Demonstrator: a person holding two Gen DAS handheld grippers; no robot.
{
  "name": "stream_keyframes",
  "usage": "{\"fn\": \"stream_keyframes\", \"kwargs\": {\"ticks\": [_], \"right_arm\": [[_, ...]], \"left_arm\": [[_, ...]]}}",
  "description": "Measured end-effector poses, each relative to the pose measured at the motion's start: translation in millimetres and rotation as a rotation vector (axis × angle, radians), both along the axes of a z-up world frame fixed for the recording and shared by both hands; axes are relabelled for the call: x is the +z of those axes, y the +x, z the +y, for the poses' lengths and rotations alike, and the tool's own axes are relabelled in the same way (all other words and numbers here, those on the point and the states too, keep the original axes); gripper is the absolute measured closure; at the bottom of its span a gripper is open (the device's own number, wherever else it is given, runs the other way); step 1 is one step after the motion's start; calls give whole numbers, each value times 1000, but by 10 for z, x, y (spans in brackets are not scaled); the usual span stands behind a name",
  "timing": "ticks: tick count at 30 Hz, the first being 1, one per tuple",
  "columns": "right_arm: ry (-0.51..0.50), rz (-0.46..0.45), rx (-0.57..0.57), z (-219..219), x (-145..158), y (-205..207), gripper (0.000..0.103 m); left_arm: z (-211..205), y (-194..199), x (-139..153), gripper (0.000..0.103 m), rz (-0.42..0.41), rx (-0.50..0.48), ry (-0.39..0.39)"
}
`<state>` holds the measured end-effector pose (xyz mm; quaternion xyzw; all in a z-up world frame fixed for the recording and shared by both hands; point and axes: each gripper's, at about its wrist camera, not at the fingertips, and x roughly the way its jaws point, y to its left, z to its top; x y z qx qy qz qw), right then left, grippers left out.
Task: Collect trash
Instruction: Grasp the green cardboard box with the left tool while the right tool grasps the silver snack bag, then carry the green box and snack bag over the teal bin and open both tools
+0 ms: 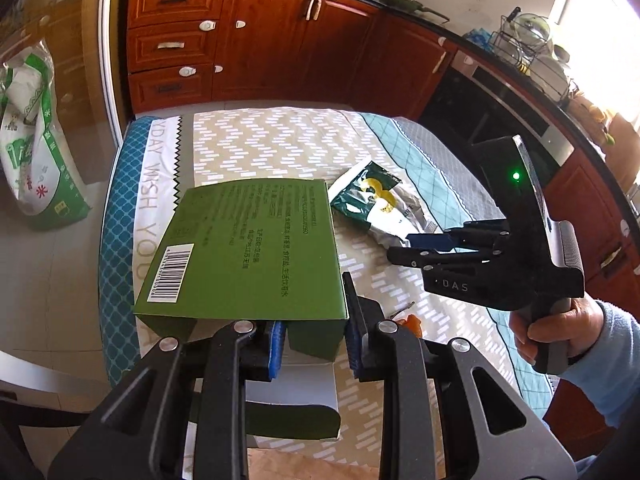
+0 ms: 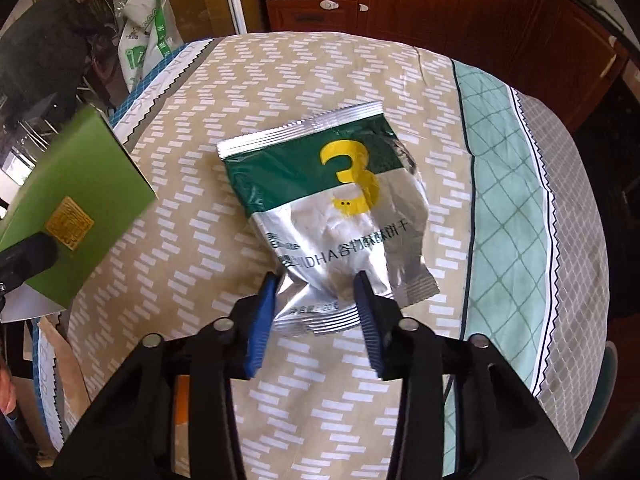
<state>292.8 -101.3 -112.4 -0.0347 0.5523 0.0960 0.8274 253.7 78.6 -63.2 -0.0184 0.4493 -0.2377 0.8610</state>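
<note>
A green cardboard box (image 1: 248,248) with a barcode is lifted off the patterned tablecloth (image 1: 280,140); my left gripper (image 1: 316,336) is shut on its near end flap. The box also shows at the left of the right wrist view (image 2: 76,196). A silver and green foil snack packet (image 2: 340,208) with a yellow 3 lies flat on the cloth; it also shows in the left wrist view (image 1: 376,200). My right gripper (image 2: 316,316) is open, its blue pads (image 2: 262,320) on either side of the packet's near sealed end. It is also in the left wrist view (image 1: 404,246).
A small orange item (image 1: 412,322) lies on the cloth near my left gripper. A green and white plastic bag (image 1: 32,140) stands on the floor to the left. Wooden cabinets (image 1: 256,40) and an oven (image 1: 500,120) stand behind the table.
</note>
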Motion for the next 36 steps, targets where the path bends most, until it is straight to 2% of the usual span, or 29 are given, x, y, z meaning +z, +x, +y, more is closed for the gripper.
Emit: {"fn": "stream_keyframes", "kwargs": {"ticks": [4, 10, 19, 28, 36], "right_arm": [[7, -34, -12, -8, 97, -56, 87], [54, -110, -68, -257, 442, -248, 87], [100, -172, -125, -729, 844, -684, 87], [112, -220, -255, -1582, 1046, -1254, 87], [116, -252, -442, -2682, 1064, -1944, 87]], "left_arm": [[-70, -32, 24, 78, -10, 5, 23], [-201, -147, 142, 78, -37, 9, 44], [-694, -482, 452, 78, -92, -96, 73], [-1641, -836, 666, 78, -133, -257, 94], [-2936, -1202, 585, 78, -110, -469, 110]]}}
